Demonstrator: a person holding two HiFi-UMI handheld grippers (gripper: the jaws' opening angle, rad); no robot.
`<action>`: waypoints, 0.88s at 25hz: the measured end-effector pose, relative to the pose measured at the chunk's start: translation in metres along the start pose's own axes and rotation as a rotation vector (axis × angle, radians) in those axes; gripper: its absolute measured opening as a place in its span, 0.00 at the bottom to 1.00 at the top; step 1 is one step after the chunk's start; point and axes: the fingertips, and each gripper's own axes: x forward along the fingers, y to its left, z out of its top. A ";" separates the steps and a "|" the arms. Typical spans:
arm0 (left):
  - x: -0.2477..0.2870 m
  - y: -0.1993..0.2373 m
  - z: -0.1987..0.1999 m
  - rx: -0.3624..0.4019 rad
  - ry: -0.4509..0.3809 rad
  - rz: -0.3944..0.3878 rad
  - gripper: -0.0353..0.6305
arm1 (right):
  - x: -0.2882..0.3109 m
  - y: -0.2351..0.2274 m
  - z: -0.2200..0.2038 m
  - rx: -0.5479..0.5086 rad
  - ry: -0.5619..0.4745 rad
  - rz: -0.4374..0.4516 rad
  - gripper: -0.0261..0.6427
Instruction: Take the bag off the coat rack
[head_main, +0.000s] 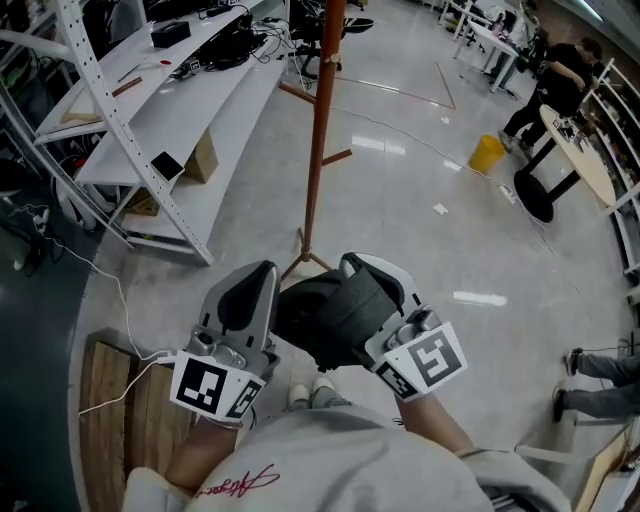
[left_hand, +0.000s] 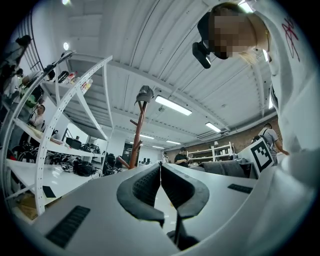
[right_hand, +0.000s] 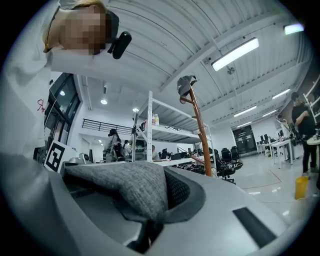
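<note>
Pinching the seemingly soft, light bag (head_main: 322, 316) by a fabric fold: right hand-held gripper (right_hand: 159, 196); left hand-held gripper (left_hand: 160, 176) closed, empty.

Left gripper (head_main: 256, 288), right gripper (head_main: 362, 280), both closed.

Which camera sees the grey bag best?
The head view: most of the dark grey fabric bag shows. The right gripper view shows only a knitted fold pinched in its jaws; the left gripper view, just a grey strip at the right.
</note>
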 end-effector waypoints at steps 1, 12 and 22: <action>-0.001 -0.002 0.002 0.002 -0.004 0.001 0.08 | -0.002 0.000 0.002 -0.012 0.001 -0.003 0.06; -0.008 -0.023 0.010 0.027 -0.024 0.001 0.08 | -0.020 0.007 0.010 -0.073 0.010 0.007 0.06; -0.008 -0.042 0.014 0.031 -0.037 -0.008 0.08 | -0.037 0.007 0.018 -0.068 -0.001 0.010 0.06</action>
